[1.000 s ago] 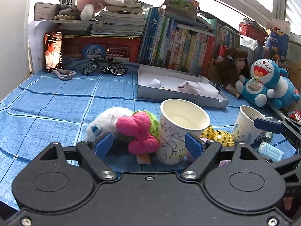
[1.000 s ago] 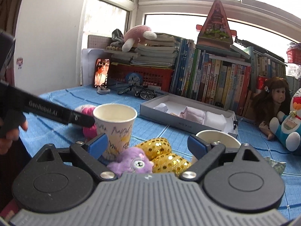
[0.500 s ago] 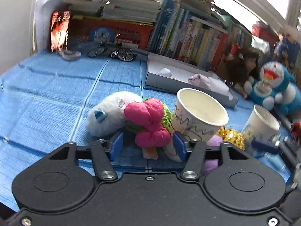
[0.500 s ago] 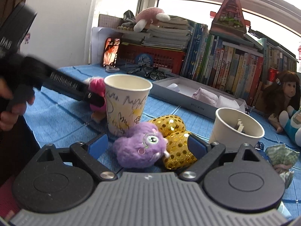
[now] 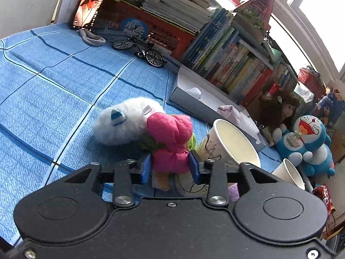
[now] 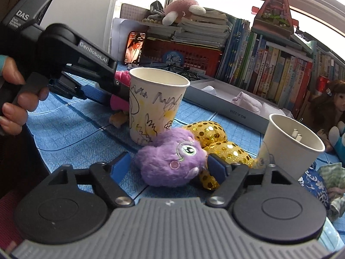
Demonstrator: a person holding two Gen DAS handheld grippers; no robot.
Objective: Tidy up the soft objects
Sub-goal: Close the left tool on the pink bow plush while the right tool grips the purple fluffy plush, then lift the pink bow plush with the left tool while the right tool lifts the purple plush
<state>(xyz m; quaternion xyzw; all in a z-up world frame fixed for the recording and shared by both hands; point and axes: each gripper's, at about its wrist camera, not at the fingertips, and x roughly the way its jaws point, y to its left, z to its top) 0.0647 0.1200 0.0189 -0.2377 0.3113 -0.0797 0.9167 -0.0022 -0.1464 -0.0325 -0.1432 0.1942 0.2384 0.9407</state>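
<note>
My left gripper (image 5: 170, 168) is shut on the pink plush toy (image 5: 171, 142), which lies against a white fluffy toy (image 5: 124, 123) beside a scribbled paper cup (image 5: 232, 146). In the right wrist view the same cup (image 6: 155, 103) stands behind a purple plush toy (image 6: 172, 159) and a gold sequin toy (image 6: 217, 142). My right gripper (image 6: 166, 168) is open, its blue fingers on either side of the purple toy, close to it. The left gripper (image 6: 103, 95) shows there at the left, pinching the pink toy (image 6: 118, 102).
A second paper cup (image 6: 293, 144) stands at the right. A grey box (image 5: 207, 101) with cloth, a book row (image 5: 232, 58), a model bicycle (image 5: 140, 48), a Doraemon toy (image 5: 306, 138) and a doll (image 5: 278, 112) line the back of the blue cloth (image 5: 54, 82).
My left gripper moved forward and closed on the pink toy. My right gripper dropped closer to the purple toy and its fingers narrowed around it.
</note>
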